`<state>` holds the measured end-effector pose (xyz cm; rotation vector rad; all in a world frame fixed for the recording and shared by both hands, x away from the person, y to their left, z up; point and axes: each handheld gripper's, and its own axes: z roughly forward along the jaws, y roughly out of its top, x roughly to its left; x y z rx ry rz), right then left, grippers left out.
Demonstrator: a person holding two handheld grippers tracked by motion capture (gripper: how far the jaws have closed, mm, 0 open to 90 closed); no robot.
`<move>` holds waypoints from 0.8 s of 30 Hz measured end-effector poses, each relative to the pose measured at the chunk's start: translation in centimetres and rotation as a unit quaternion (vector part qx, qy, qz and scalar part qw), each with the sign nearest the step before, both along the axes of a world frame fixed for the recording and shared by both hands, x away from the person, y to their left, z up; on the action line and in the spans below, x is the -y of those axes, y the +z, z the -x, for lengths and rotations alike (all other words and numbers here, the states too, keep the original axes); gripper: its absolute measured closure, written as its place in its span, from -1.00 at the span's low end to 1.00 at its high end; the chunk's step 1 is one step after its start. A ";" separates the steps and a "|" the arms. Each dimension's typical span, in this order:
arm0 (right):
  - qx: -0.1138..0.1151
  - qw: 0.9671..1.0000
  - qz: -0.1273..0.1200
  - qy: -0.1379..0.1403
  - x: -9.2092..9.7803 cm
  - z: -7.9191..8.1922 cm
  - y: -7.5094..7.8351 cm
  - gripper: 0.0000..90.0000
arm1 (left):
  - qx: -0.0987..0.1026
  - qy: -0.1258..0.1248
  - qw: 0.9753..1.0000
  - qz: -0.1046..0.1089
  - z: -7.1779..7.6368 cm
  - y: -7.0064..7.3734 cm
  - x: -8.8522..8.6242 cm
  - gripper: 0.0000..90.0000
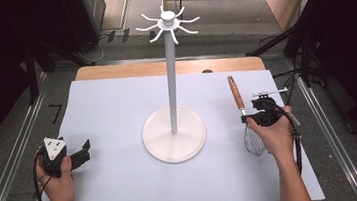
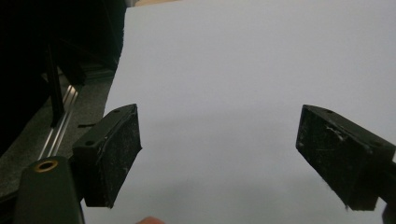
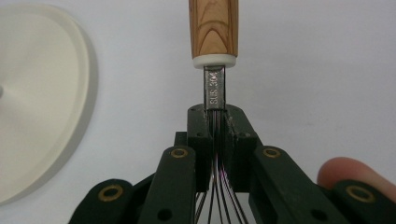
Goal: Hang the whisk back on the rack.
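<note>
Right tool (image 1: 259, 117) at the right side of the table (image 1: 124, 181), held in the person's right hand (image 1: 275, 135). Its jaws are clamped on the whisk (image 1: 245, 118), pinching the wire bundle just below the flat metal neck. In the right gripper view the right tool (image 3: 215, 126) has the whisk (image 3: 214, 88) wires running down between the closed pads; the stamped metal neck and the wooden handle rise straight ahead beyond the jaws.

Whisk lies on the white sheet covering the table, right of the stand. Wooden handle points away from the person, toward the far edge; wire balloon end points toward the person, partly under the right hand. Whether it is lifted off the sheet or resting on it, cannot tell.

White stand (image 1: 174, 131) in the middle of the table: round flat base, tall upright pole, ring of curved hooks at the top. Hooks bare. Edge of the stand (image 3: 37, 102) base shows at the left of the right gripper view, near the whisk but apart from it.

Left tool (image 1: 82, 153) at the left side of the table, held in the left hand (image 1: 59, 181), well apart from stand and whisk. In the left gripper view the left tool (image 2: 219, 158) has its jaws spread wide over bare white sheet, nothing between them.
</note>
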<state>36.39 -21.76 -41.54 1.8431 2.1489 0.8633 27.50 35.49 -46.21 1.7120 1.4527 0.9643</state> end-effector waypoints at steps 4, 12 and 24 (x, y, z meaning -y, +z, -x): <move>0.027 1.000 -0.013 0.006 -0.4 0.7 0.3 0.86 | 0.000 0.001 1.000 0.000 0.0 0.0 0.0 -0.67; 0.086 0.995 -0.036 0.029 -1.2 1.8 1.6 0.86 | -0.002 0.001 1.000 0.004 0.0 0.0 0.0 -0.67; 0.150 0.985 -0.066 0.061 -2.6 3.4 3.4 0.86 | -0.003 0.000 1.000 0.006 -0.1 0.0 -0.1 -0.67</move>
